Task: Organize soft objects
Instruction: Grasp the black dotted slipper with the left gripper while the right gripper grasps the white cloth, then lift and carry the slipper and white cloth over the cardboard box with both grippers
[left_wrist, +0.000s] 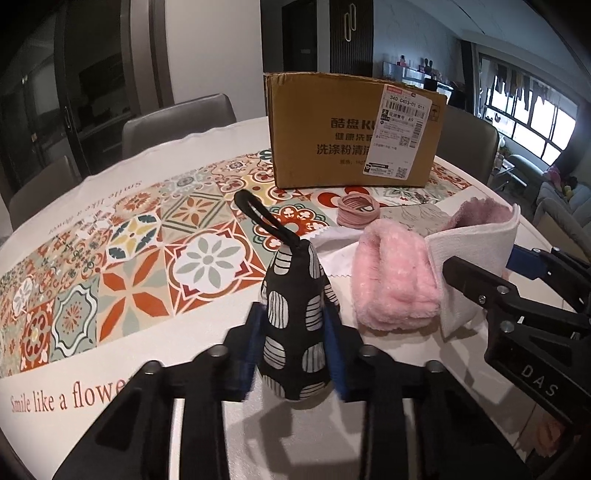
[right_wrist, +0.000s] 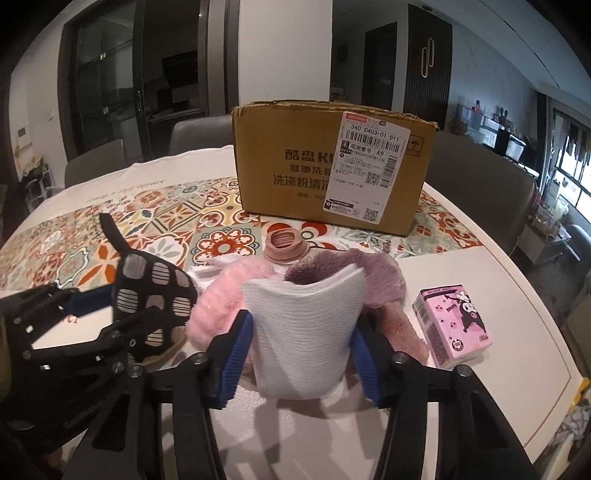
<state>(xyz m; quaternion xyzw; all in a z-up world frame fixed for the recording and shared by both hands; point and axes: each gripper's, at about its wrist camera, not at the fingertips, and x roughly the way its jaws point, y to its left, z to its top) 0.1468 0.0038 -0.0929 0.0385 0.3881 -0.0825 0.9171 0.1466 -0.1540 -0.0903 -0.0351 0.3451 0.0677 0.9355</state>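
Left gripper clamped on black patterned pouch, right gripper squeezing white tissue stack, pink fluffy cloth between them, cardboard box far behind

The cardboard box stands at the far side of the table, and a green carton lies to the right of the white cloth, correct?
Not quite: the carton is pink, as the right wrist view shows. The cardboard box does stand at the far side, and the carton lies right of the white cloth.

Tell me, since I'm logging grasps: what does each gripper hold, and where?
Left gripper pinches the black patterned pouch across its wide lower body. Right gripper squeezes the white folded cloth by its side edges.
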